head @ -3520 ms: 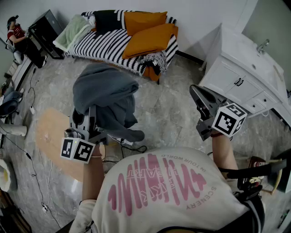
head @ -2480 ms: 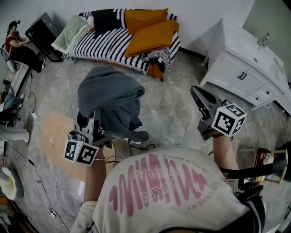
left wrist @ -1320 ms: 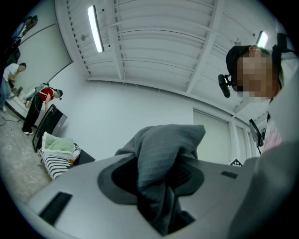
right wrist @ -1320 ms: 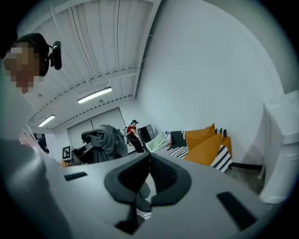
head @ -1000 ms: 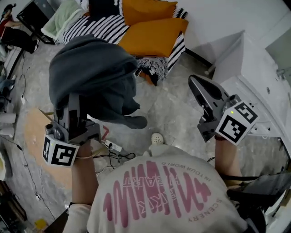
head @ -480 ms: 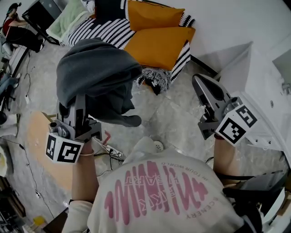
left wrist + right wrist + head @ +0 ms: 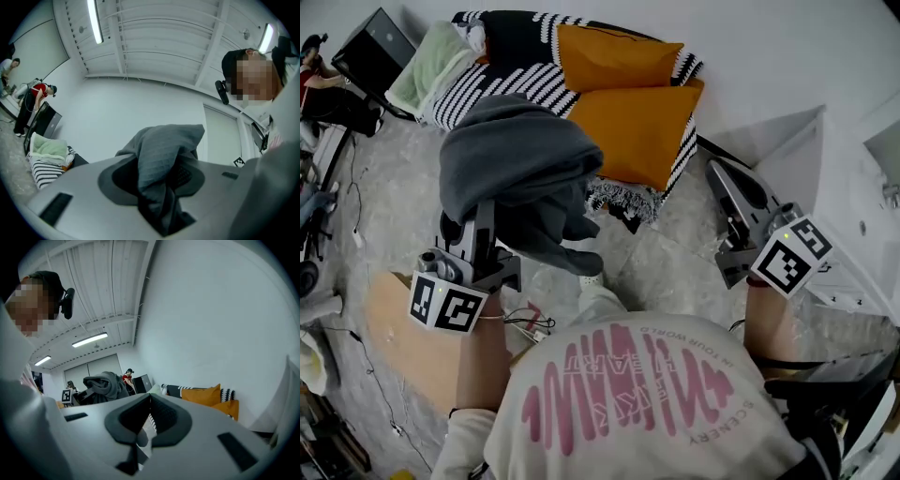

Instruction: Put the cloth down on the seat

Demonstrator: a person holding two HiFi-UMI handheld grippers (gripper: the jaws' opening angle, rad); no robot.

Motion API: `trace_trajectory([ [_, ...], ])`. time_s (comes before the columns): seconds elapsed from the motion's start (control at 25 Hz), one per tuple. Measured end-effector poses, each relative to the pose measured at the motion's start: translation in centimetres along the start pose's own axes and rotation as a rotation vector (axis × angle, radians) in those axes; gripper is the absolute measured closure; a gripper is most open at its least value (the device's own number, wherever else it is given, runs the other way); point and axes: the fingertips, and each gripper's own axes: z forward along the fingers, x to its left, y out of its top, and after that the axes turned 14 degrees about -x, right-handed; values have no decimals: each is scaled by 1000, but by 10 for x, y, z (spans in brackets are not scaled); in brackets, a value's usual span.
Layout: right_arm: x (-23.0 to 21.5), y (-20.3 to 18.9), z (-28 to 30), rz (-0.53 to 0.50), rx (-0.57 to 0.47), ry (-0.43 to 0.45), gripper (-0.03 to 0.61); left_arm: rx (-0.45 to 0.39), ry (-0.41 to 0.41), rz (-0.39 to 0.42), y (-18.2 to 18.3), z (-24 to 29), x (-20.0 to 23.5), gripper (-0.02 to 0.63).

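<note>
Grey marbled floor [image 7: 384, 197] underfoot, with a tan wooden board [image 7: 408, 337] and a tangle of cables [image 7: 530, 323] low at the left. Nearest, a white shirt with pink print [image 7: 628, 394], both forearms reaching forward. Grips a bunch of the dark grey cloth [image 7: 520, 159] in the left claw [image 7: 481, 230], tipped a little upward. Seen along its jaws, gap between the pads filled with fabric, hanging down through it. Rest of the cloth heaped over the claw's tip in a rounded mound, one fold trailing down, all of it up in the air in front of the seat, none lying on it. Holds the right claw [image 7: 724, 180] about level on the other side, well apart from the cloth, jaws drawn together at the tips with nothing between them. Just beyond, the seat [image 7: 511, 89]: a low sofa under a black-and-white striped cover, against a white wall. Two orange cushions [image 7: 628, 127] on its right half, one in front of the other; black fabric [image 7: 517, 37] at the back; a pale green blanket [image 7: 427, 66] on the left end. White cabinet [image 7: 862, 234] off to the right. Farthest, past the sofa's left end, a black case [image 7: 375, 47] and a person in red [image 7: 40, 93] beside it.
</note>
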Motion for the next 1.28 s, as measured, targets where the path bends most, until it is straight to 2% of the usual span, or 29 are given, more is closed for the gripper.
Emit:
trace_trajectory([
  [0.24, -19, -9, 46, 15, -7, -34, 568, 29, -42, 8, -11, 40, 39, 448],
  [0.6, -30, -20, 100, 7, -2, -60, 568, 32, -56, -5, -11, 71, 89, 448],
  [1.04, -33, -35, 121, 1, -6, -113, 568, 34, -92, -3, -18, 88, 122, 448],
  [1.28, -53, -40, 125, 25, 21, -122, 568, 19, -53, 0, -24, 100, 135, 448],
])
